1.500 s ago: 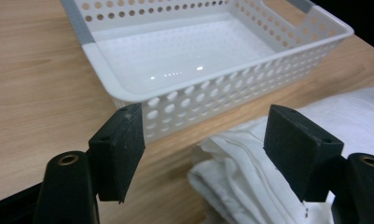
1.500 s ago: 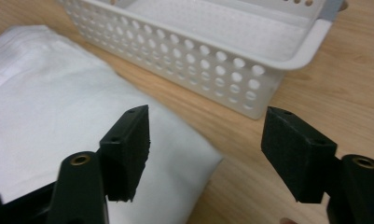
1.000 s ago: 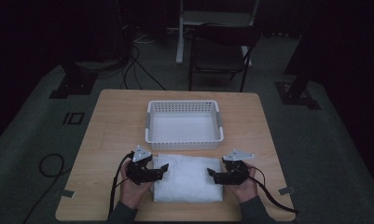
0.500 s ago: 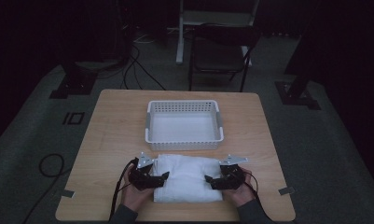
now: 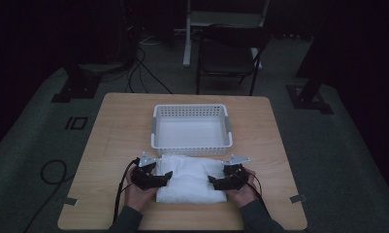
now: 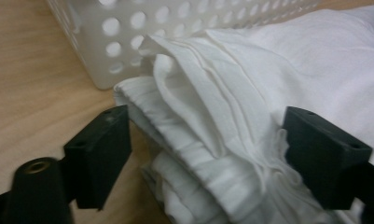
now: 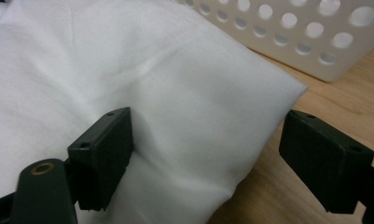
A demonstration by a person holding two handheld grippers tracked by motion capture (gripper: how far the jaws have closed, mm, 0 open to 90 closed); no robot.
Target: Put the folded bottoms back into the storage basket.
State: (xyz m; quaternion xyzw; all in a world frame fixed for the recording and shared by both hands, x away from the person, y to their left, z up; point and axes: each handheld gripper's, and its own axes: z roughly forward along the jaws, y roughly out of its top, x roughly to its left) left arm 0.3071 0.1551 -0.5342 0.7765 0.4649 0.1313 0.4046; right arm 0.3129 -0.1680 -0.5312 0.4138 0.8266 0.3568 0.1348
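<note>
Tabletop [image 5: 109, 145]: pale wood-grain board with rounded corners, lit brighter than all around it; bare wood at the left, the right and beyond the basket.
Near edge: two forearms in dark sleeves come in over it, each hand holding a black claw.
Left claw [image 5: 167, 176]: at the left end of the cloth, pointing inward toward the other claw; its jaws have just been opening and stand apart, with the bunched edge of the cloth lying between them, the pads not pressing on it in the left gripper view [image 6: 208, 149].
Right claw [image 5: 212, 180]: at the right end of the cloth, pointing inward; its jaws have just been opening too and stand wide, one over the cloth's top, the other out over bare wood past the corner [image 7: 205, 154].
Folded white cloth [image 5: 189, 177]: lies flat on the near half of the tabletop between the two claws, its far edge just beside the basket wall; layered folds show at its left end.
White basket [image 5: 155, 127]: perforated plastic, rectangular, at mid-tabletop just behind the cloth.
Tape marks: small grey strips [image 5: 297, 198] near the front corners.
Floor [image 5: 32, 160]: grey carpet, a black cable looping at the left.
Far room: dark; a chair [image 5: 228, 58] behind the tabletop, black stand feet at both sides.
</note>
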